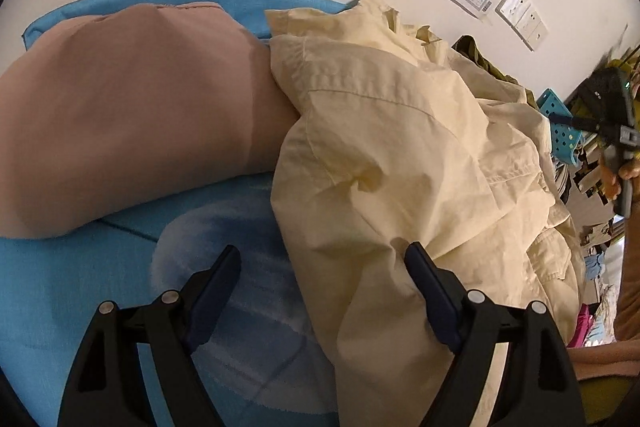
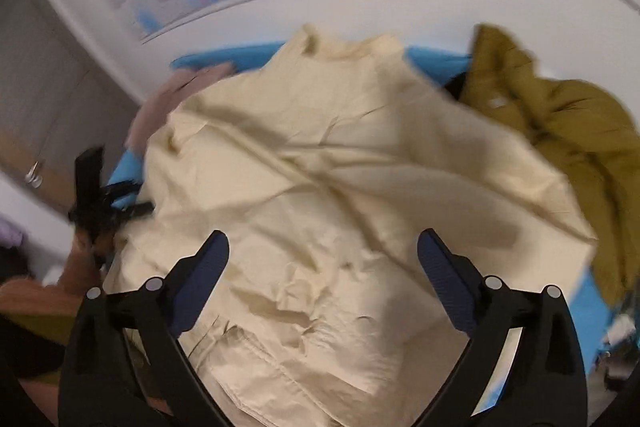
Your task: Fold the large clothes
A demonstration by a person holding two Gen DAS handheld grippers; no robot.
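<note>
Both claws apart, gripping nothing: left gripper [image 1: 322, 267] straddles the edge of the crumpled pale-yellow cotton shirt [image 1: 400, 147], right gripper [image 2: 322, 255] hovers over it; probably regrasping; folded pink garment [image 1: 120, 115] parked beyond-left on blue mat [image 1: 60, 287]

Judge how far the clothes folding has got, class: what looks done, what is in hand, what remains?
Done: the pink garment lies flat and folded on the blue surface. In hand: the cream shirt lies crumpled; the left tool and right tool are both open over it, gripping nothing. Left: folding the shirt, then the heaped olive jacket.
</note>
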